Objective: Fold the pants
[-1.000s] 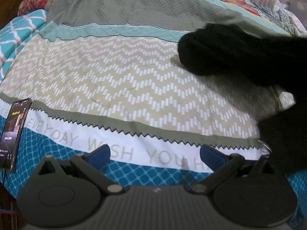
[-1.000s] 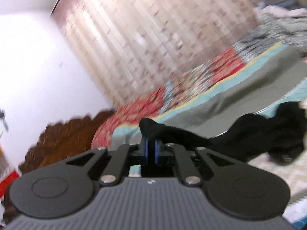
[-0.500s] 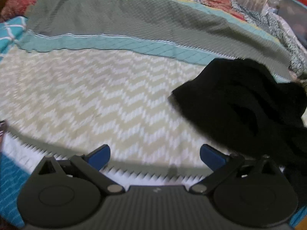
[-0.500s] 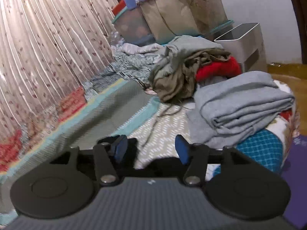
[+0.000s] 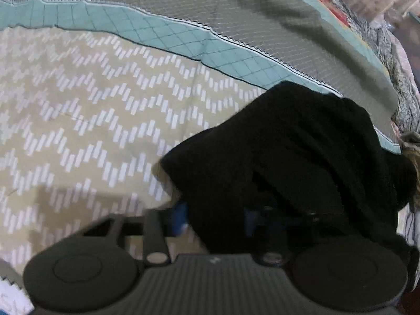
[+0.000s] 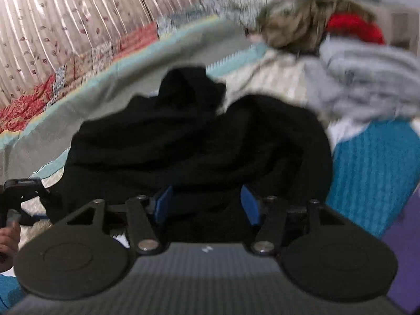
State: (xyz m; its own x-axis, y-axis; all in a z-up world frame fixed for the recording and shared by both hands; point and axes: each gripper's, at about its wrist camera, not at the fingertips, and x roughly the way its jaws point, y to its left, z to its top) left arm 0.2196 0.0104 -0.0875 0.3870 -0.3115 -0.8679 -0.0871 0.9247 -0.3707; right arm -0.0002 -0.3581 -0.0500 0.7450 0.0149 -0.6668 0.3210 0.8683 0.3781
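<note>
The bed cover (image 5: 110,120) is the biggest thing here. It has a tan part with white zigzag dashes, a light blue-green strip, a grey-green strip and a bright blue part near the front. No words on it can be read from here; the one white corner low in the left view is too blurry.

Behind the bed hangs a curtain (image 6: 65,18) with little leaf shapes. A patchwork quilt (image 6: 31,97) in red and other colours lies along the far side of the bed.

The black pants (image 6: 189,136) lie in a crumpled heap on the bed cover, across the tan and blue-green strips. They are bunched up with many folds.

To the right of the pants sits a folded grey cloth pile (image 6: 367,78). Past it is a messy heap of brownish clothes (image 6: 294,23) with something red (image 6: 354,27) beside it.

The left gripper (image 5: 214,219) points steeply down at the near edge of the pants. Its jaws are closing, and black cloth is between them. The cloth hides the right pad, so I cannot tell if it is pinched yet.

The right gripper (image 6: 204,204) tilts down over the pants with its blue pads (image 6: 163,204) partly spread. Black cloth lies between them, but the pads are not pressing it.

A hand (image 6: 9,239) shows at the left edge of the right view, holding the other tool.
</note>
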